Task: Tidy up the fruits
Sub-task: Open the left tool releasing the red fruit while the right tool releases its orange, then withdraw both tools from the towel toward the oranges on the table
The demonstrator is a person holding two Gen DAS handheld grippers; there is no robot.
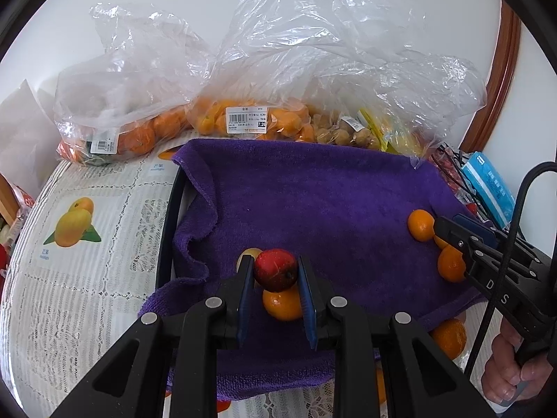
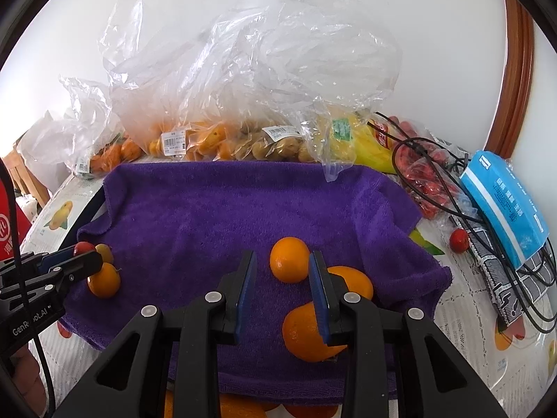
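Observation:
My left gripper point(image 1: 275, 271) is shut on a small red fruit point(image 1: 275, 270) just above the purple towel point(image 1: 313, 191). An orange point(image 1: 282, 303) lies under it and a yellowish fruit point(image 1: 249, 256) peeks out behind the left finger. My right gripper point(image 2: 282, 271) is open over the towel's right side, with a small orange point(image 2: 289, 259) ahead between the fingertips. Two more oranges point(image 2: 308, 331) lie under its right finger. In the right wrist view the left gripper point(image 2: 83, 254) shows at the left with the red fruit point(image 2: 83, 246).
Clear plastic bags of oranges point(image 1: 139, 132), kumquats point(image 1: 250, 118) and small brown fruits point(image 1: 348, 136) line the back wall. Red fruits in a bag point(image 2: 428, 181), a black cable point(image 2: 470, 209), a blue tissue pack point(image 2: 504, 202) and a loose red fruit point(image 2: 459, 239) lie at the right.

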